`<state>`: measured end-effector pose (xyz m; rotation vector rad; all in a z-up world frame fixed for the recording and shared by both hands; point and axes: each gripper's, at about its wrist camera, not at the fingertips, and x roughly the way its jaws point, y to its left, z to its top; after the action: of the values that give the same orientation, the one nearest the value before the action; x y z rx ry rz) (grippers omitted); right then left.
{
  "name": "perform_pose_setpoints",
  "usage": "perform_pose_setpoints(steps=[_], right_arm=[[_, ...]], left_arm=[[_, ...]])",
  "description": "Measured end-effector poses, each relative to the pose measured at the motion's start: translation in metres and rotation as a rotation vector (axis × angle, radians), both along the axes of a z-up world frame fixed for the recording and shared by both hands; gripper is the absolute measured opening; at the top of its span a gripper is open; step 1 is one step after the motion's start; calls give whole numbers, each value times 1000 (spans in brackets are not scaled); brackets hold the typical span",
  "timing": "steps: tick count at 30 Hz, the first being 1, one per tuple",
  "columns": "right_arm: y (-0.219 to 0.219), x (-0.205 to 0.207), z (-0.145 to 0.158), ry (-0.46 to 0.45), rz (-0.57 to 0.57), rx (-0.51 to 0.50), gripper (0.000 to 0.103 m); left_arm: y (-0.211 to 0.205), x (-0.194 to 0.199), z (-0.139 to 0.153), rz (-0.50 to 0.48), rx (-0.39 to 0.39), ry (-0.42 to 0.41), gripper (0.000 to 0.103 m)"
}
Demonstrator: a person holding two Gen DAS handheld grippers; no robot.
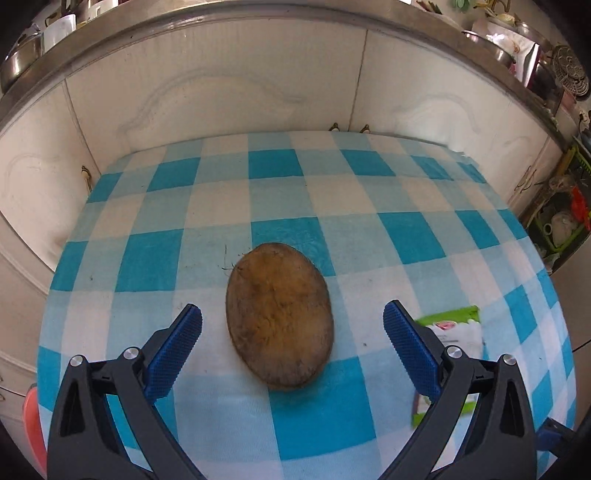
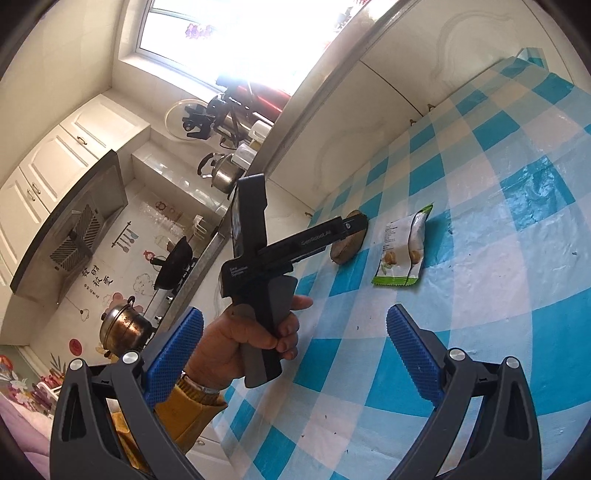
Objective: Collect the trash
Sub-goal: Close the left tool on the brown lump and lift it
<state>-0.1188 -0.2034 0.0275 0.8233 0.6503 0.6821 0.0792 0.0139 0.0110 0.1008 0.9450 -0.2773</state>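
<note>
A brown fibrous coconut shell half (image 1: 279,317) lies dome-up on the blue-and-white checked cloth (image 1: 288,184). My left gripper (image 1: 292,325) hovers just above it, open, a blue pad on each side of the shell. A green-and-white snack wrapper (image 1: 458,328) lies to the right, partly behind the right finger. In the right wrist view the shell (image 2: 349,240) and the wrapper (image 2: 404,251) lie side by side on the cloth (image 2: 498,221). The person's hand (image 2: 251,339) holds the left tool over the shell. My right gripper (image 2: 295,332) stands open and empty, well short of both.
White cabinet doors (image 1: 221,92) rise behind the table under a metal counter edge (image 1: 258,18). Pots and bowls crowd the counter. A green rack (image 1: 565,221) stands at the right. In the right wrist view a stove with a wok (image 2: 173,262) and a range hood (image 2: 74,225) line the wall.
</note>
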Motion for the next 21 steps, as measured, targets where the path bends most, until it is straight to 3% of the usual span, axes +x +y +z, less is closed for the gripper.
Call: perform_pose_setpoints(steps=[10,18,21], right_arm=[[-3,6,-6,51,2,30,98],[2,5,-3,60,-13,-3,98],[5,5,-2,61,-12,-25,98]], left_arm=[[4,14,-10,24,0,23,98],[5,15,-10,14,-5,14,91],[3,15,-9,10,18,-1,80]])
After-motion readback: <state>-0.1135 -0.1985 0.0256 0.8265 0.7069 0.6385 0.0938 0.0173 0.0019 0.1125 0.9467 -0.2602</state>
